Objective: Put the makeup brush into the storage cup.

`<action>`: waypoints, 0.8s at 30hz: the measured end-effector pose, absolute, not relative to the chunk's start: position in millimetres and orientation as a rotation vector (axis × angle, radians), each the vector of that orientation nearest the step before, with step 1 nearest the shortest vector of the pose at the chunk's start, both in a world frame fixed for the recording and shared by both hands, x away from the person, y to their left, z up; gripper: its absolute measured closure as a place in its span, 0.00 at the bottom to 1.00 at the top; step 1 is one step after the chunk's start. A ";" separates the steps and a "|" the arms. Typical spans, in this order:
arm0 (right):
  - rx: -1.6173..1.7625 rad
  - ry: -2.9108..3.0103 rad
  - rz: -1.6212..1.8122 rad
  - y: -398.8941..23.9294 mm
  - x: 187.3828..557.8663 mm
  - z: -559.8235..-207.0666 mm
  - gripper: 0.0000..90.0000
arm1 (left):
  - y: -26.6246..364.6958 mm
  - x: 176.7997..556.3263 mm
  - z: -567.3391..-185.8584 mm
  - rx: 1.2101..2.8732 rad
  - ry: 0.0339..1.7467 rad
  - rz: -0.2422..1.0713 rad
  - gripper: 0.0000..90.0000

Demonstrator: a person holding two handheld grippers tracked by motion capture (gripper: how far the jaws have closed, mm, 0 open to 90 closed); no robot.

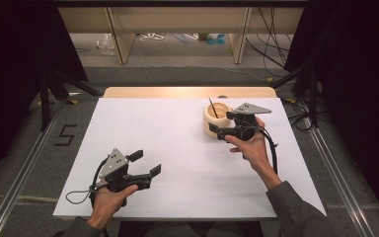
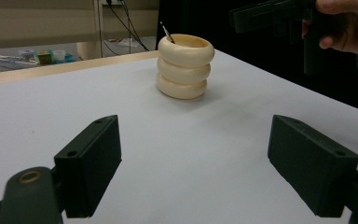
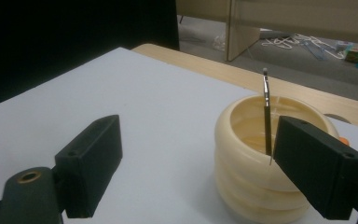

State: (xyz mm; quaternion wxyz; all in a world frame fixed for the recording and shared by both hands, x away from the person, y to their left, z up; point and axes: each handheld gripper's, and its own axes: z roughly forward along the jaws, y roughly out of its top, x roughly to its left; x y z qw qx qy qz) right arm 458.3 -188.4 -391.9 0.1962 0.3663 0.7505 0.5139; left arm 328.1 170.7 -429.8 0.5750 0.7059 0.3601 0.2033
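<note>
My left gripper (image 1: 145, 163) sits nearest me, jaws spread wide and holding nothing, low over the table (image 1: 177, 148). The holder (image 2: 185, 66) stands well beyond its fingers (image 2: 91, 163). My right gripper (image 1: 219, 122) has its jaws released too; the holder's rim is just beside its right finger (image 3: 317, 168), with the brush (image 3: 266, 116) upright inside, ungrasped.

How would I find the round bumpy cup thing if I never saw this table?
Look at the white table, toward its far right part. Beside the right hand-held gripper stands a cream holder shaped like three stacked rings. A thin dark brush pokes out of its open top.
</note>
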 end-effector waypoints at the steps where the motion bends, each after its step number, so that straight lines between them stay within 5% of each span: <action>1: 1.020 2.101 1.433 -188.1 457.0 -392.1 0.18 | 170.6 328.1 -429.8 1.651 0.844 0.477 0.19; 24: 0.958 2.106 1.472 -186.8 426.4 -400.9 0.18 | 170.5 327.9 -429.8 1.651 0.841 0.477 0.19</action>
